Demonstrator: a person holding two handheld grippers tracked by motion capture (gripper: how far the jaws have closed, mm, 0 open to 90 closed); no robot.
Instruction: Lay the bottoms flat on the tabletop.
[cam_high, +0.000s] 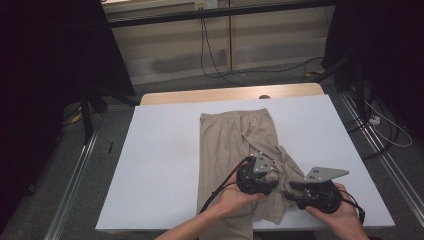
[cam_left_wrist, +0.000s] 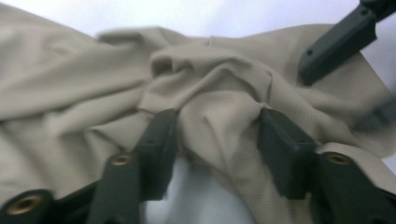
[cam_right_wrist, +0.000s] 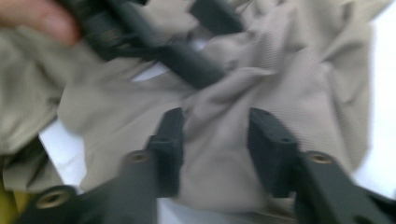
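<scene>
While both hands work close together at the near edge of the white bench (cam_high: 165, 150), the left gripper (cam_left_wrist: 217, 128) has a bunched ridge of the beige garment (cam_high: 235, 135) between its half-parted jaws, the cloth pressing against both pads, so it is grasping that fold. Just beside it, the right gripper (cam_right_wrist: 215, 135) straddles another raised fold of the same garment, jaws also half parted with cloth touching their inner faces, though blur makes it impossible to tell whether it truly grips; one of the left gripper's jaws crosses just ahead of it.
</scene>
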